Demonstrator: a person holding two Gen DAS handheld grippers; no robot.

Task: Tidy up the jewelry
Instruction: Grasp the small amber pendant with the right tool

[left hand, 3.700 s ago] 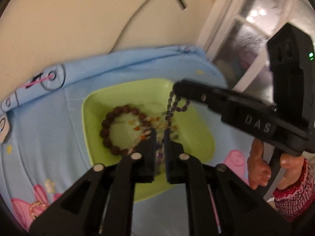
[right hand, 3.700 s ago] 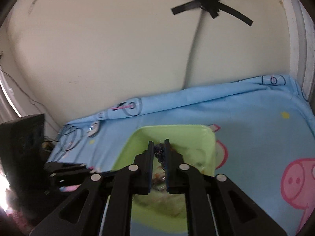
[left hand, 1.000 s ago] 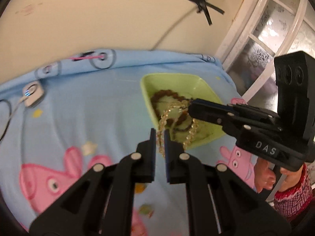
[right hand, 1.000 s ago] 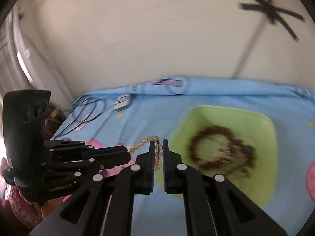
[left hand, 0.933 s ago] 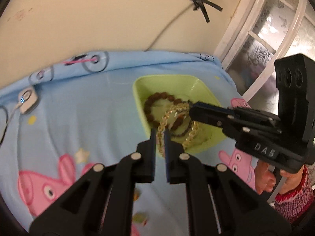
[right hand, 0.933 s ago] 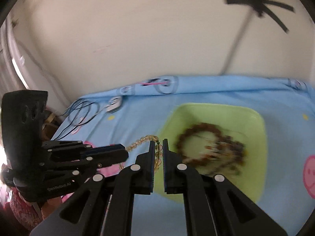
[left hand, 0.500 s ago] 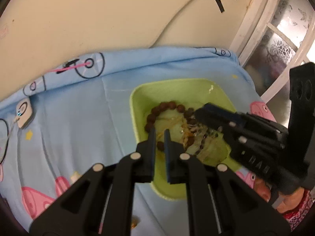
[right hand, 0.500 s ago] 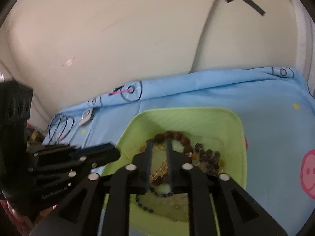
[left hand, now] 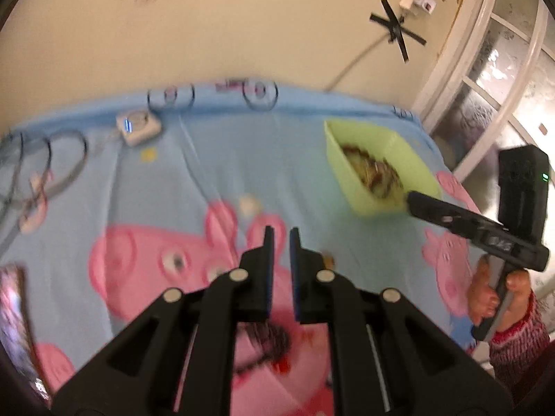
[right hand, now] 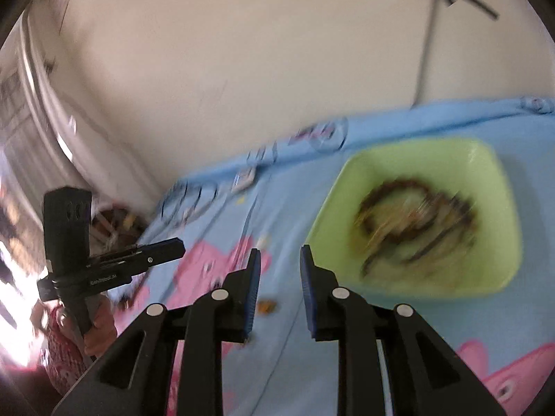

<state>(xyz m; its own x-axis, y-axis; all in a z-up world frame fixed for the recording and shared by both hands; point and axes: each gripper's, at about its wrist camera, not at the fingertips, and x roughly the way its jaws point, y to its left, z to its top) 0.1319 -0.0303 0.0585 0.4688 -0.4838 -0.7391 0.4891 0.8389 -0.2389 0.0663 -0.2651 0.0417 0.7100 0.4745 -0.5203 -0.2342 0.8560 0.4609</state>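
**Container.** One lime-green square plastic dish point(right hand: 485, 159), shallow with rounded corners, sitting on the cloth near its far edge. In the left wrist view it lies at the right side, close to the white window frame point(left hand: 461, 55).

**Contents.** A blurred tangle of beaded jewelry point(right hand: 416, 222) lies inside the dish. A ring of dark brown round beads can be made out, with paler golden strands and dark thin strands across it. The pieces cannot be counted.

**Surface.** A light blue cloth with pink cartoon pigs point(left hand: 242, 159).

**Loose on the cloth.**
- A small orange-brown bit point(right hand: 267, 306), outside the dish and just ahead of the right gripper's left finger. What it is cannot be told.
- A small white square device with a blue light point(left hand: 138, 126), near the far edge.
- Grey looped cables point(left hand: 52, 159), at the left.

**Left gripper** point(left hand: 281, 234). Black, jaws together with only a slit between them and nothing held. It hangs over the pig print, well apart from the dish.

**Right gripper** point(right hand: 277, 254). Black, jaws apart and empty, just beside the dish's near-left corner. It is carried by a hand point(left hand: 485, 298) in a red-and-white knit sleeve point(left hand: 517, 339).

**Backdrop.** A beige wall with a black tape cross point(left hand: 399, 31).
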